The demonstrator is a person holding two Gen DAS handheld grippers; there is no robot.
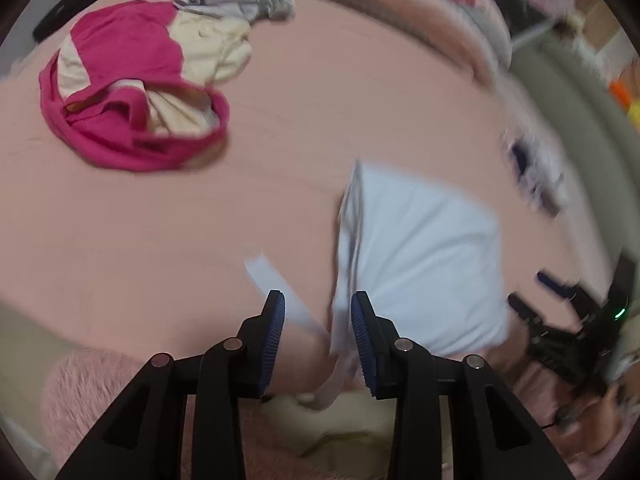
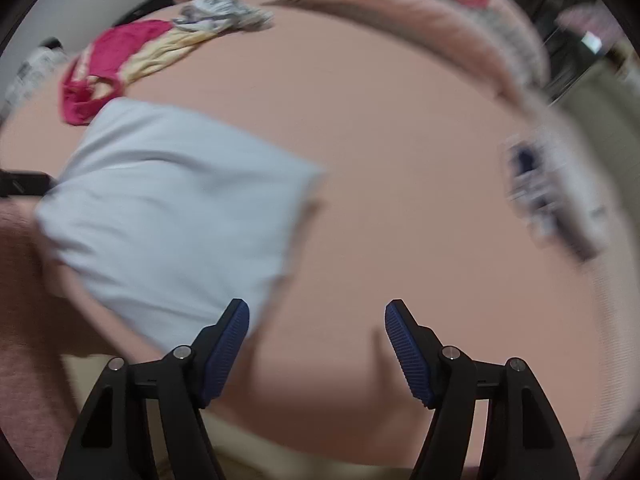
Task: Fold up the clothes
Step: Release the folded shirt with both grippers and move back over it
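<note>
We see a smooth matt pink bedsheet [image 2: 400, 160], a soft white cloth garment [image 2: 172, 208], crumpled magenta and cream fabric [image 1: 132, 92], fluffy pink fleece [image 1: 100, 392], and ribbed blue rubbery pads [image 2: 226, 350] on matt black plastic fingers with shiny metal pins

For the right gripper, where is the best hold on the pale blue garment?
Probably the near right corner of the pale blue garment, just beside the open right gripper. That edge lies loose on the pink bedsheet, so approach low from the right, sliding one finger under. The left gripper straddles the opposite edge; blur hides finer folds.
</note>
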